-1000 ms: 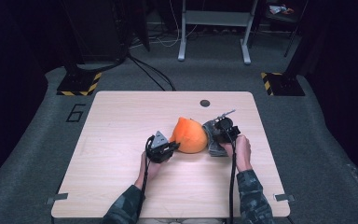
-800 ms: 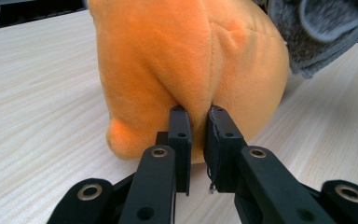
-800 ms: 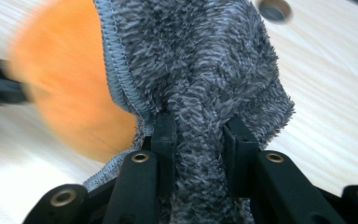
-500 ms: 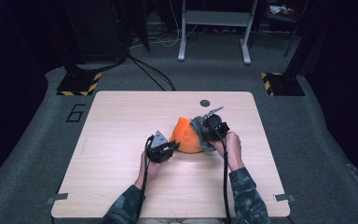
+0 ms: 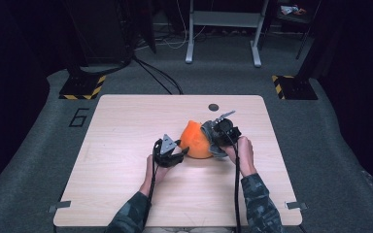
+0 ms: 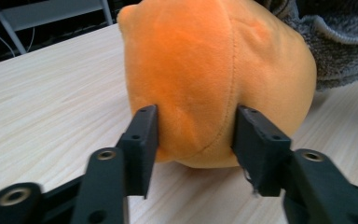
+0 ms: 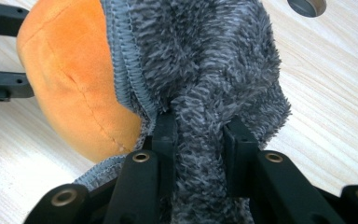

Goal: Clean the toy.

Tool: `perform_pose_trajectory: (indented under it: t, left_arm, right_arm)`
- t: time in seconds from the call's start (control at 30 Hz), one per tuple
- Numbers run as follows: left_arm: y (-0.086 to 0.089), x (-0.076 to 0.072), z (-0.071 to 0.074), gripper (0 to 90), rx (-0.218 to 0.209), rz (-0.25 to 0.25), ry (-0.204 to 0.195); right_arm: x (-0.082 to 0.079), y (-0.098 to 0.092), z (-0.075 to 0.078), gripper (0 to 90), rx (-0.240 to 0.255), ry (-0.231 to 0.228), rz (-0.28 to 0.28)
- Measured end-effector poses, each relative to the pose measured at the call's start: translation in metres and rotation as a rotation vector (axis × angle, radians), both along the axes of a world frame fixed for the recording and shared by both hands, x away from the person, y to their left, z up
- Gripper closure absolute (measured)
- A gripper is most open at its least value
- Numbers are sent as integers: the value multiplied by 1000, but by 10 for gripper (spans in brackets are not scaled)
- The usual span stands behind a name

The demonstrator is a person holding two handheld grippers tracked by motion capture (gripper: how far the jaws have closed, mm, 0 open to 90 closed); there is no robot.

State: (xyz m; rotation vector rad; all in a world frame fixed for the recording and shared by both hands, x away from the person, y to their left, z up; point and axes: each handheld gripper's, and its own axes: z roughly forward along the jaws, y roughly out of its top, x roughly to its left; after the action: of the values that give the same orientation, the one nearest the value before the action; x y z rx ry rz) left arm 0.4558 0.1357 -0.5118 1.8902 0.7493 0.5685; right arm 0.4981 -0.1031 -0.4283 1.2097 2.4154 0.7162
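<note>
We keep the right gripper [image 7: 198, 128] pinched on the grey fleece cover [image 7: 214, 60] while the left gripper [image 6: 196, 133], jaws just opening, half-wide, straddles the orange plush [image 6: 205, 70] ahead; regrip before pulling.

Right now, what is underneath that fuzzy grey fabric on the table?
The grey fleece cover is draped over one side of an orange plush ball, which bulges out from its stitched edge. The right tool pinches a fold of the fleece. How far the ball reaches beneath it is hidden.
</note>
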Motion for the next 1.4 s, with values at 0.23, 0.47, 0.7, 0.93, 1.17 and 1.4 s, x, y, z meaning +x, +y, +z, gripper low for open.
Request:
perform_pose_trajectory:
  t: [0.23, 0.47, 0.7, 0.93, 1.17, 1.4]
  left_arm:
    - [-1, -2, 2, 785, 3, 11, 10]
    - [-2, -11, 11, 813, -28, -5, 41]
    - [-2, -18, 16, 811, -54, -28, 39]
    - [1, -14, 8, 808, -52, -31, 55]
    - [2, -13, 7, 807, -52, -34, 57]
    - [3, -12, 6, 806, -50, -33, 61]
  right_arm:
    - [1, -1, 1, 701, 26, -20, -6]
    - [-8, 4, 24, 701, 46, -70, -1]
    - [-15, 31, 34, 696, 61, -95, 86]
    - [-6, 37, 20, 696, 28, -87, 88]
    - [-6, 22, 15, 695, 36, -58, 36]
    - [-4, 4, 3, 695, 23, -29, -23]
